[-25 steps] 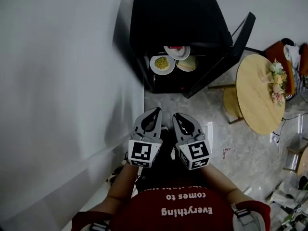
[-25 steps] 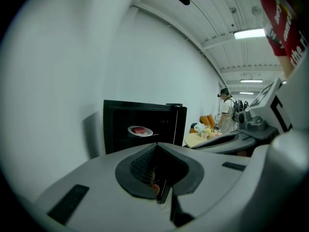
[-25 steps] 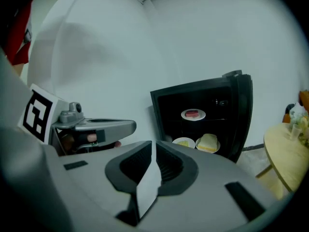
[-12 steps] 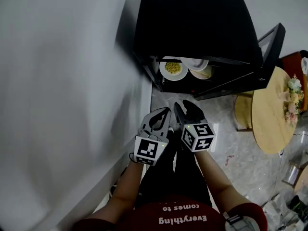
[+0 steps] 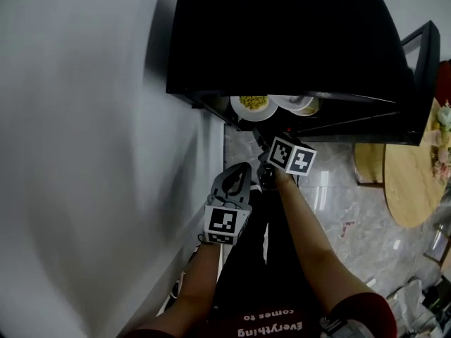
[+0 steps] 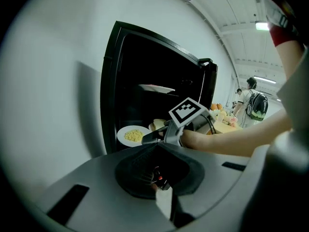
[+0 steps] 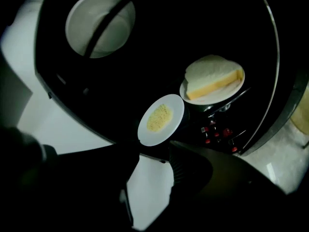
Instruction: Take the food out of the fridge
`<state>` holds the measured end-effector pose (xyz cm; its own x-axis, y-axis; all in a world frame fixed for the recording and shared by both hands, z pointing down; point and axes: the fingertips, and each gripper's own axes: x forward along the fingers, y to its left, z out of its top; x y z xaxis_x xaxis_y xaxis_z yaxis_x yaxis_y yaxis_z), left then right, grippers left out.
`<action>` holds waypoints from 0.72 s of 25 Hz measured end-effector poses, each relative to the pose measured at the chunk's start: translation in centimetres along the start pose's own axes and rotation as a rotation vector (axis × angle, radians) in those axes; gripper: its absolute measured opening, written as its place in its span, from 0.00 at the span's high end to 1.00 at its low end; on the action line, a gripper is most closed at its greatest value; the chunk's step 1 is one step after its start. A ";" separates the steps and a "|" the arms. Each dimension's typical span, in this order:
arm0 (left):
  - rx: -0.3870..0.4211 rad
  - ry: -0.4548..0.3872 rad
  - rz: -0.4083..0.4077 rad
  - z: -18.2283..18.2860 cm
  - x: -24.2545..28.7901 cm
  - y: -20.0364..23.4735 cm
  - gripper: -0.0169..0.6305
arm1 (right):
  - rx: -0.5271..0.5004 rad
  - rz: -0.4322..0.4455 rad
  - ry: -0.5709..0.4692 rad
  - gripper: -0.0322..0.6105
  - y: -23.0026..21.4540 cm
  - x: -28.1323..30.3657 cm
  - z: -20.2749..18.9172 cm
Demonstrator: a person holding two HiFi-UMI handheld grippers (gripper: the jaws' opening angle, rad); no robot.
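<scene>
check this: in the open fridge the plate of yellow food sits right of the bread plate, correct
Wrong side: the plate of yellow food sits left of the bread plate in the open fridge. The right gripper view shows it.

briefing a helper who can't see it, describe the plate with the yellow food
Find the open black fridge beside the white wall. Of the two lower plates inside, it is the plate nearer the wall, holding yellow bits; its neighbour holds a bread slice.

The fridge (image 5: 282, 34) is smooth black with a faint sheen, and the plate (image 7: 153, 137) looks glazed white. The floor (image 5: 331, 189) is polished marbled stone. The left gripper (image 5: 243, 167) has a matt grey plastic shell.
</scene>
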<state>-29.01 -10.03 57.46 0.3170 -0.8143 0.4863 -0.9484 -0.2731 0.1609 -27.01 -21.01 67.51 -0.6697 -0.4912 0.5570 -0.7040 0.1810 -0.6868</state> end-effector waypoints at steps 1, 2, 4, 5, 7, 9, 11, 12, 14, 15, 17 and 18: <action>0.000 0.005 -0.001 -0.2 0.2 0.1 0.97 | 0.034 0.003 -0.003 0.68 -0.5 0.9 0.2; 0.000 0.010 -0.001 -0.3 0.2 0.2 0.97 | 0.069 0.010 -0.008 0.68 -0.8 1.5 0.4; 0.000 0.015 -0.003 -0.6 0.0 0.1 0.97 | 0.171 0.035 -0.023 0.68 -1.4 2.5 0.6; 0.002 0.016 -0.006 -0.8 -0.1 0.1 0.97 | 0.245 0.051 -0.035 0.68 -1.7 2.8 0.7; 0.013 0.024 -0.012 -1.3 -0.2 -0.2 0.97 | 0.417 0.082 -0.067 0.68 -2.4 3.4 0.9; 0.017 0.042 -0.020 -2.0 -0.4 -0.5 0.97 | 0.568 0.117 -0.106 0.69 -3.0 3.6 1.0; 0.009 0.059 -0.026 -2.6 -0.6 -0.8 0.97 | 0.679 0.143 -0.129 0.83 -3.6 3.6 0.9; 0.007 0.065 -0.030 -2.8 -0.7 -0.9 0.97 | 0.719 0.157 -0.136 0.84 -3.8 3.6 0.8; 0.008 0.076 -0.037 -3.3 -0.8 -1.1 0.97 | 0.753 0.185 -0.145 0.86 -4.0 3.4 0.5; 0.011 0.077 -0.039 -3.5 -0.9 -1.1 0.97 | 0.748 0.197 -0.147 0.87 -3.8 3.2 0.5; 0.017 0.075 -0.040 -3.5 -1.0 -1.1 0.97 | 0.727 0.233 -0.146 0.91 -3.2 2.7 0.6; 0.016 0.078 -0.040 -3.6 -1.0 -1.2 0.97 | 0.726 0.259 -0.144 0.92 -2.8 2.4 0.6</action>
<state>-28.23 -7.06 59.86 0.3530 -0.7602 0.5454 -0.9346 -0.3134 0.1682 -26.50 -23.26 70.52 -0.7190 -0.6243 0.3055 -0.1654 -0.2732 -0.9476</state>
